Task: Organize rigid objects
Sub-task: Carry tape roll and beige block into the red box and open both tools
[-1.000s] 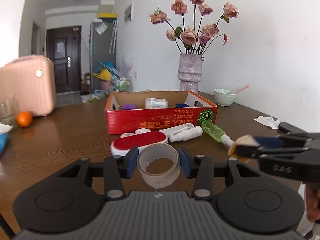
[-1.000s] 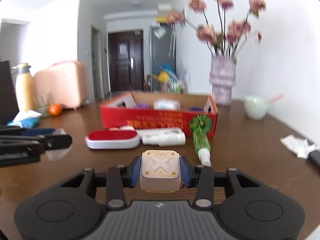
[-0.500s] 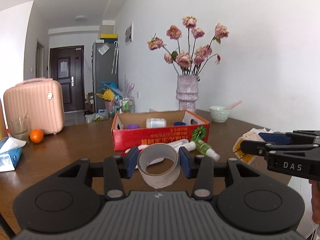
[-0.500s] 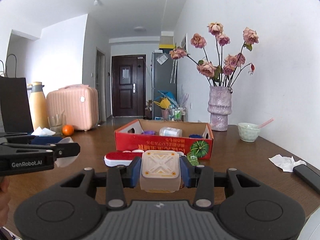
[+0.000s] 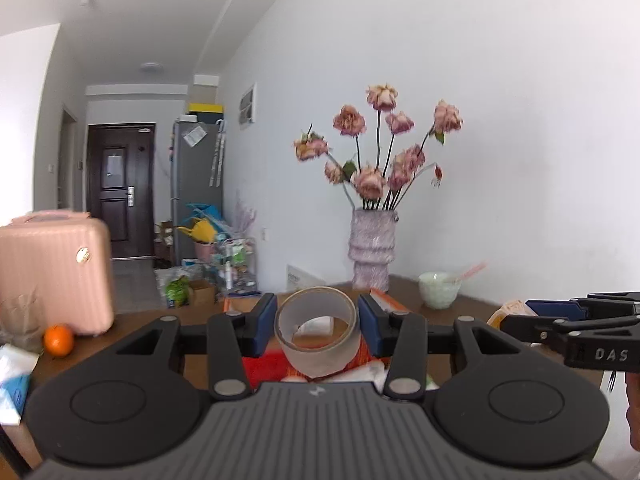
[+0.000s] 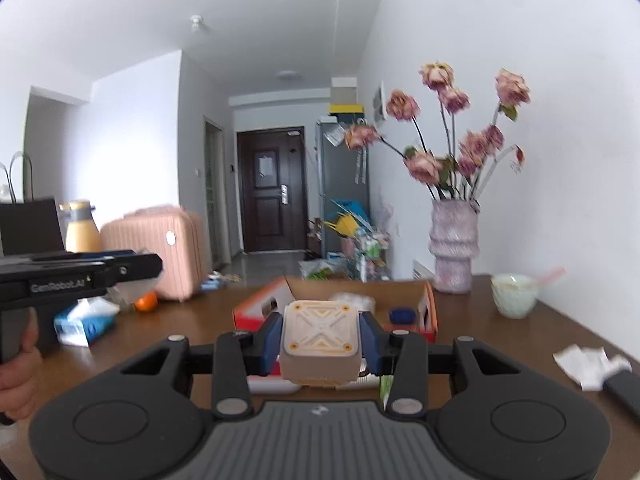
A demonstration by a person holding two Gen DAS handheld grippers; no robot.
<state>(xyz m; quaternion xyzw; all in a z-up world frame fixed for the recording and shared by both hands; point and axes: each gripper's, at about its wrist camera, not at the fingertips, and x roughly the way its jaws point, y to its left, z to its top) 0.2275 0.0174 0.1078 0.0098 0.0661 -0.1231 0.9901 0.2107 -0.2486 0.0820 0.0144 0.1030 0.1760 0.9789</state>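
My left gripper [image 5: 317, 324] is shut on a roll of clear tape [image 5: 318, 330], held up off the brown table. My right gripper [image 6: 319, 338] is shut on a cream cube with orange markings [image 6: 319, 340], also lifted. Beyond both lies the open red cardboard box [image 6: 428, 312], with a white bottle [image 6: 354, 300] and a blue item [image 6: 402, 315] inside. In the left wrist view the box [image 5: 384, 298] is mostly hidden behind the tape. The right gripper [image 5: 516, 320] shows at that view's right edge; the left gripper [image 6: 132, 276] shows at the left of the right wrist view.
A vase of dried roses [image 6: 454, 248] and a pale green bowl [image 6: 514, 294] stand at the back right. Crumpled paper [image 6: 588, 364] and a dark remote lie at right. A tissue pack [image 6: 84, 320], an orange [image 5: 59, 339], a pink suitcase [image 5: 56, 268] and a yellow flask are at left.
Both grippers have risen with their loads. The table and box have dropped low in both views, and the items lying in front of the box are now mostly hidden behind the grippers.
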